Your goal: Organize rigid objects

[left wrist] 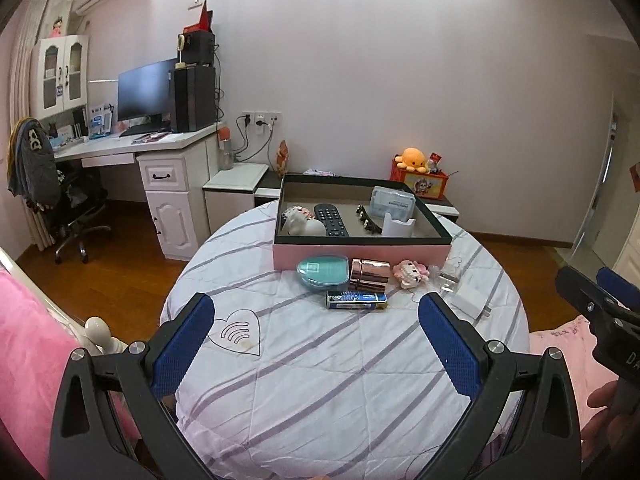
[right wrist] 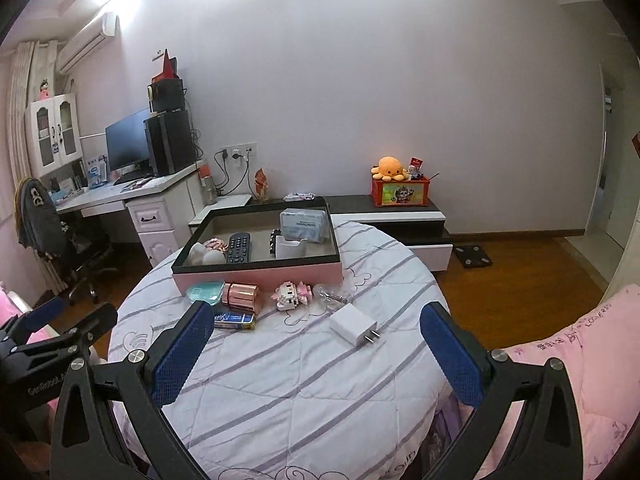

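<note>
Both jaws wide open, empty; white charger (right wrist: 353,329) ahead between right jaws.

both views look forward along their own blue-padded fingers, slightly downward over a round table (left wrist: 320,380) with a striped quilted cover toward a pale back wall. the left wrist view sits at the near edge of the table, roughly centred on the pink box (left wrist: 360,254), with the right claw (left wrist: 600,284) entering at its right edge. the right wrist view stands further right, seeing the same box (right wrist: 260,276) obliquely to its left and the left claw (right wrist: 76,314) at its left edge. both share the table, the box, the loose items before it, the desk and the low cabinet; neither is close to the items.
</note>
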### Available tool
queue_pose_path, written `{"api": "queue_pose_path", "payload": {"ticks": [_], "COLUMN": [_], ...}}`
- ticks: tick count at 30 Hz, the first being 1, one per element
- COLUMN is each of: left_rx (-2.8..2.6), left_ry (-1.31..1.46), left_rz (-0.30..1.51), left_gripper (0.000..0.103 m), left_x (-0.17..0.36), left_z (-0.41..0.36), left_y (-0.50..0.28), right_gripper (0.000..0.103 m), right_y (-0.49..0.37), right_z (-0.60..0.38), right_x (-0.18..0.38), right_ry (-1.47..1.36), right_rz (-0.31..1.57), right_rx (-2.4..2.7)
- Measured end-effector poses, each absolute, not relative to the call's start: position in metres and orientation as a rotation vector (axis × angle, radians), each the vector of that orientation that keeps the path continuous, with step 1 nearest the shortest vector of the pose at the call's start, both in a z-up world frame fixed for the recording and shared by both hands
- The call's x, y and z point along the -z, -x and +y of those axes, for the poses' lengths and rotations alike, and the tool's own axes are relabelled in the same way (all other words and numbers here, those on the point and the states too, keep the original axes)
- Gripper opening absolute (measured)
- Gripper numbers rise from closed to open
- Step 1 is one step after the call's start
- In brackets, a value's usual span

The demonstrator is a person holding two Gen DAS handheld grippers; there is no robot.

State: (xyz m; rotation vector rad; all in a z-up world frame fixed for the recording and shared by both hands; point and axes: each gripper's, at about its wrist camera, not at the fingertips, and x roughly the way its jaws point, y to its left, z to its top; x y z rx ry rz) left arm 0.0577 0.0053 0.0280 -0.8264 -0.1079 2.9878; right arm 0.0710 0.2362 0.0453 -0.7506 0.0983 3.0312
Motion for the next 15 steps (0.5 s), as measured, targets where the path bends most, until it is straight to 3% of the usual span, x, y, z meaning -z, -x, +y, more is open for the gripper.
{"api": "queue_pose_path", "payload": {"ticks": [15], "left_rx": [-3.021], "left_ry": [0.777], "left_rz": [-0.112], "left_gripper": [0.103], "left_x": [-0.0340], "left_z": [0.0044], "left_y": [-0.0661], "right_gripper": [0.103], "right_y": [-0.0817], "right_z": [0.2322], "right_x": [-0.0522], "right_ry": [0.710], "right_rz": [0.083], "right_rx": [-3.033]}}
